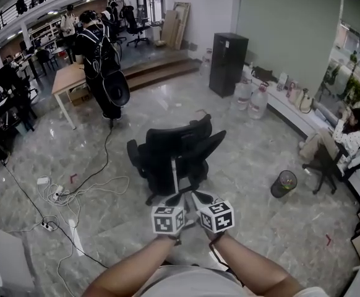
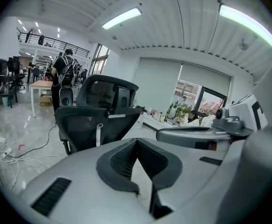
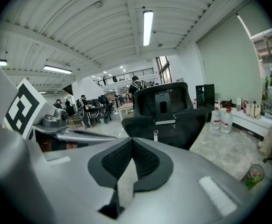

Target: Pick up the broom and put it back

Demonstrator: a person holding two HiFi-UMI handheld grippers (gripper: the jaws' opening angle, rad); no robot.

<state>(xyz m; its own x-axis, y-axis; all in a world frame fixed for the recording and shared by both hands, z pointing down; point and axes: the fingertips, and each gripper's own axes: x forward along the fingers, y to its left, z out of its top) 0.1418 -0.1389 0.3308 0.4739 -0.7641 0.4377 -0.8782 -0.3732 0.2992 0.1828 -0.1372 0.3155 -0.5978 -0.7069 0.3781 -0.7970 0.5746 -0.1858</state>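
No broom shows in any view. My left gripper [image 1: 177, 198] and right gripper [image 1: 194, 197] are held side by side in front of me, both pointing at a black office chair [image 1: 174, 156] a short way ahead. Seen from its own camera, the left gripper [image 2: 136, 140] is shut, its dark pads meeting at the tips with nothing between them. The right gripper [image 3: 132, 140] is shut and empty in the same way. The chair's back [image 2: 98, 111] fills the middle of the left gripper view, and the same chair [image 3: 166, 111] stands ahead in the right gripper view.
White cables and power strips [image 1: 62, 193] lie on the marble floor at left. A person with a backpack [image 1: 99, 54] stands beside a wooden table [image 1: 68, 79]. At right are a waste bin [image 1: 284, 183], a seated person [image 1: 338, 141], water bottles [image 1: 251, 98] and a black cabinet [image 1: 228, 54].
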